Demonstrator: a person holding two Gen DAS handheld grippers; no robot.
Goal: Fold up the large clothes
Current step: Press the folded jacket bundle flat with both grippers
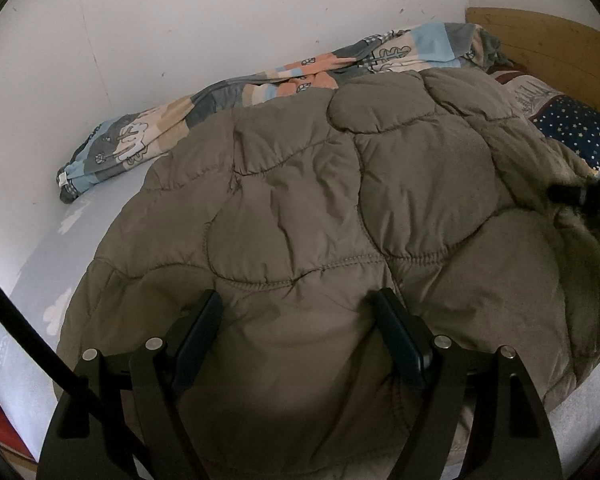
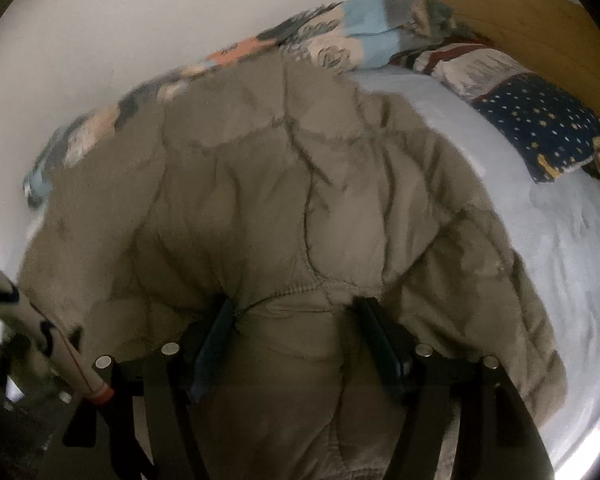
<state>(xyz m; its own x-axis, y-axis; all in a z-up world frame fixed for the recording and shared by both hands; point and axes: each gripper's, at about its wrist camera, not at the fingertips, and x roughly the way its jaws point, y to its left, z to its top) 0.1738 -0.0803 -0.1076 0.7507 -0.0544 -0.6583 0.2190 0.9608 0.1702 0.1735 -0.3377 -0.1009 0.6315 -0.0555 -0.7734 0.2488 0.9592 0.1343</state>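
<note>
An olive-brown quilted jacket [image 1: 300,184] lies spread over a bed with a pale blue sheet [image 1: 100,216]. In the left wrist view my left gripper [image 1: 296,296] stands open low over the jacket's near part, with its fabric lying loose between the wide-set fingers. In the right wrist view the same jacket [image 2: 280,180] fills the middle. My right gripper [image 2: 296,303] is open, its fingers flanking a puffed seam fold that bulges up between them. The picture there is blurred, so I cannot tell whether the pads touch the fold.
A patchwork blanket [image 1: 260,80] is bunched along the white wall behind the jacket. A navy starred pillow [image 1: 576,132] lies by the wooden headboard [image 1: 540,40] at the right. Bare sheet [image 2: 560,240] shows right of the jacket. A black pole [image 1: 20,320] crosses the left edge.
</note>
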